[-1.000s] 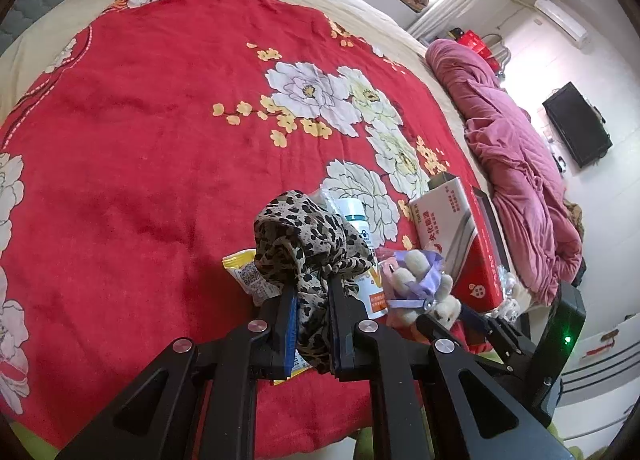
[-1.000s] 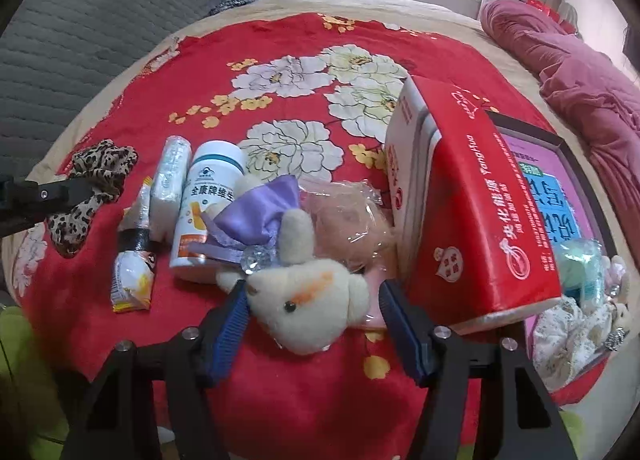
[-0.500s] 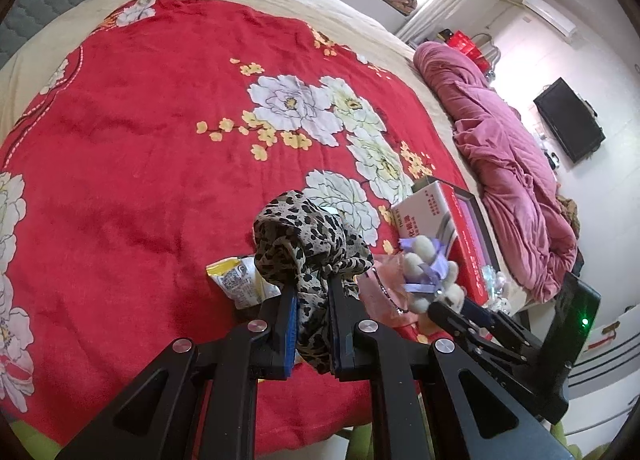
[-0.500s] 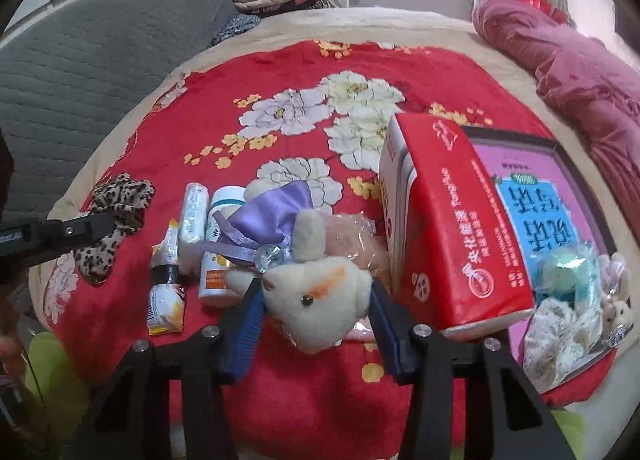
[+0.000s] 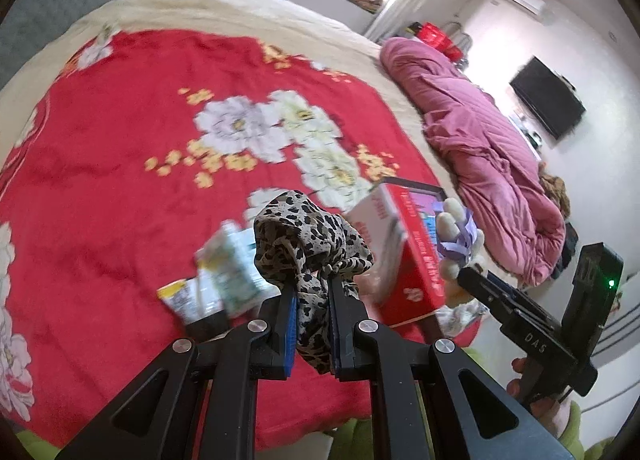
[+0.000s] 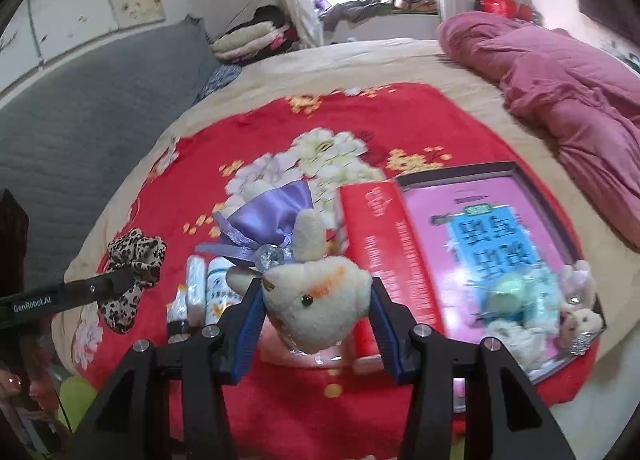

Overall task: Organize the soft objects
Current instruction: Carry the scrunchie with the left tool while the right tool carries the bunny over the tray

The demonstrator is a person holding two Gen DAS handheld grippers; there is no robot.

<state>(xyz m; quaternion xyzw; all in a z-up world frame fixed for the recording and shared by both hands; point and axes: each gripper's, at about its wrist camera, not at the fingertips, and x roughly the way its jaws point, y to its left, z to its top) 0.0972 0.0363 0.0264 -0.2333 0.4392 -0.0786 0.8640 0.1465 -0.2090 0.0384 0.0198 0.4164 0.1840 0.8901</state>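
My left gripper (image 5: 312,302) is shut on a leopard-print scrunchie (image 5: 308,240), which hangs lifted above the red floral blanket (image 5: 120,164). A cream plush toy (image 6: 320,300) with a purple satin bow (image 6: 276,212) is clamped between the blue pads of my right gripper (image 6: 316,316), clear of the bed. In the left wrist view that plush toy (image 5: 456,236) and the right gripper (image 5: 480,284) show at the right. In the right wrist view the scrunchie (image 6: 134,256) and the left gripper (image 6: 116,282) show at the left. A pink-lined box (image 6: 492,196) lies on the bed at the right and holds several small soft toys (image 6: 516,300).
A red carton (image 6: 380,252) stands beside the box. A white bottle (image 6: 218,292), a white roll (image 6: 196,284) and a small tube (image 6: 176,312) lie on the blanket at the near edge. A pink duvet (image 6: 560,72) is bunched at the bed's right side. A grey headboard (image 6: 80,100) stands to the left.
Both grippers have risen from the blanket with their loads. The plush toy has come off the bed and the items beneath now look smaller and lower.
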